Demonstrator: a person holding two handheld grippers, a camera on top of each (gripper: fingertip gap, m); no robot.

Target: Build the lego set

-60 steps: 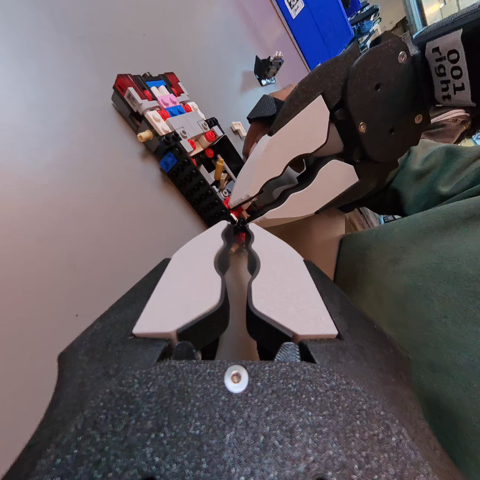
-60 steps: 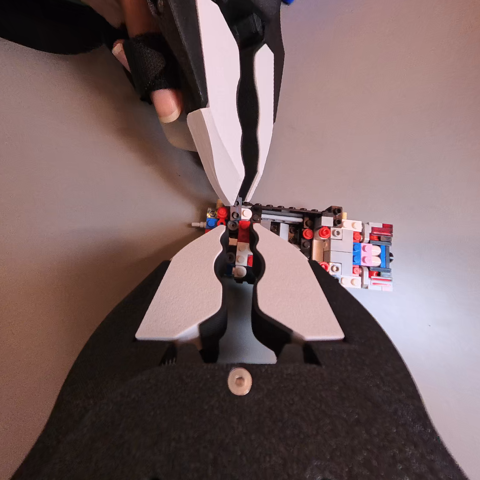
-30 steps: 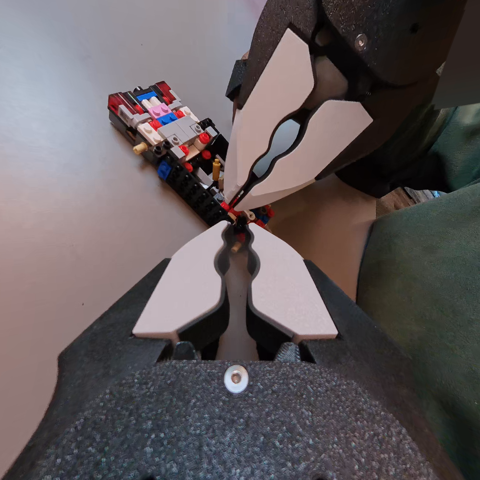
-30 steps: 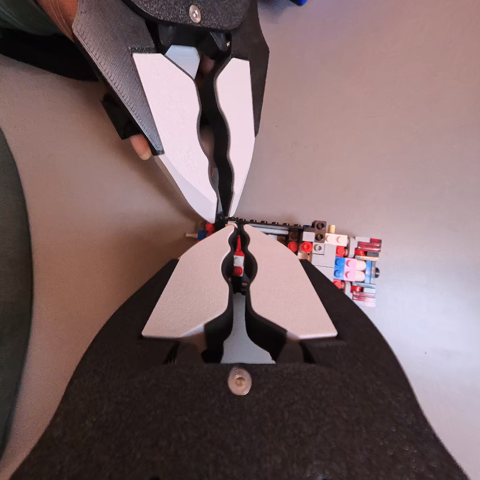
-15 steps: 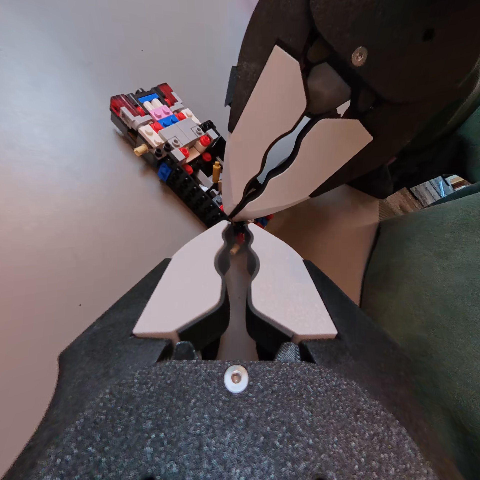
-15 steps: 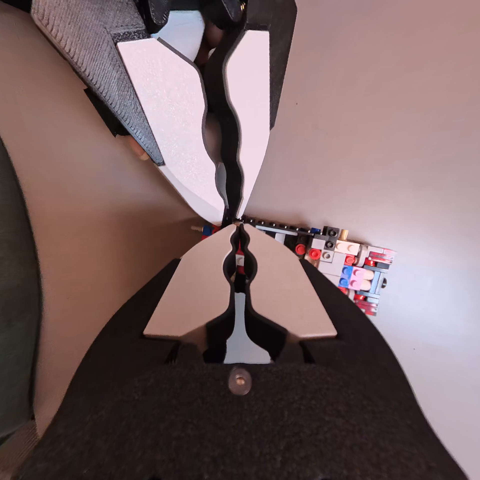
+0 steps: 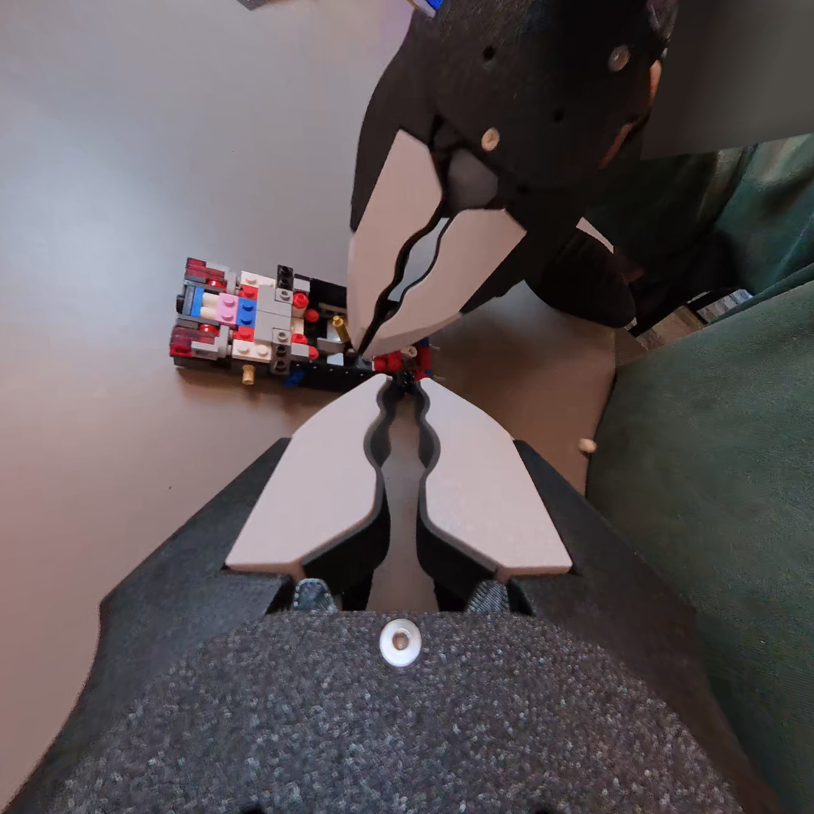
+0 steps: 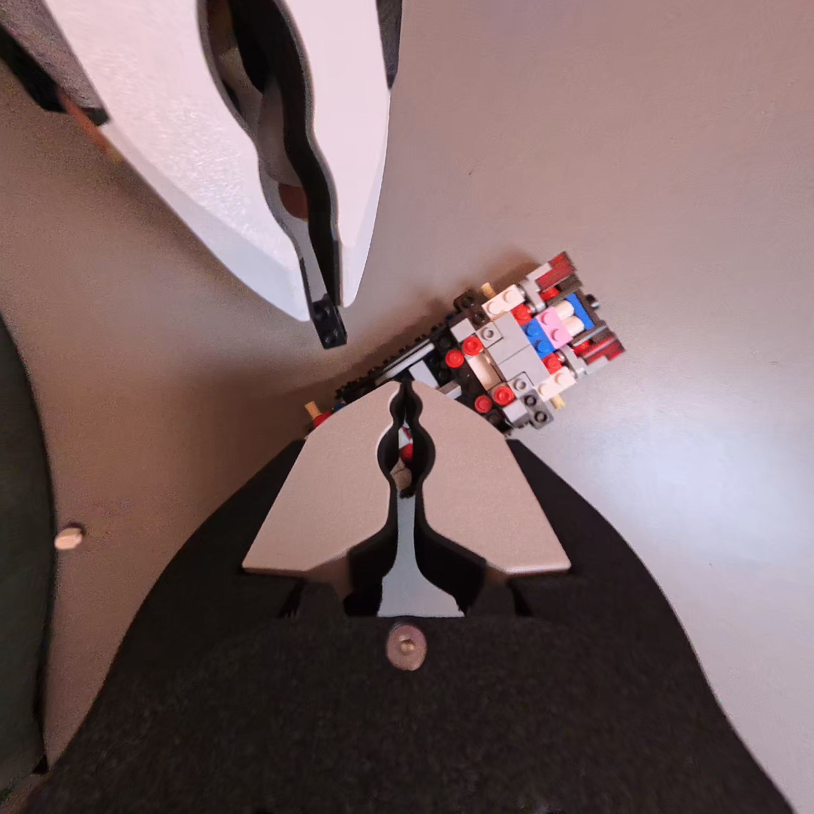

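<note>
A plain grey-brown table (image 7: 110, 132) fills both views, with a green sleeve (image 7: 713, 484) along its edge and a sliver of blue (image 7: 429, 3) at the far end. The lego model (image 8: 519, 352) lies flat on the table. The right gripper (image 8: 407, 390) is pinched nearly shut over the model's near end, the left gripper (image 8: 328, 304) clamps a small black brick (image 8: 328, 323) just above the model, and a loose pale stud (image 8: 69, 536) lies near the sleeve.

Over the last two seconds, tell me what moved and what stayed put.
The left gripper has drawn back from the lego model, carrying a small black piece clear of it. The model has swung round on the table. The right gripper stays closed at the model's front end; whether it grips a part is hidden. The left gripper stays shut on the piece.
</note>
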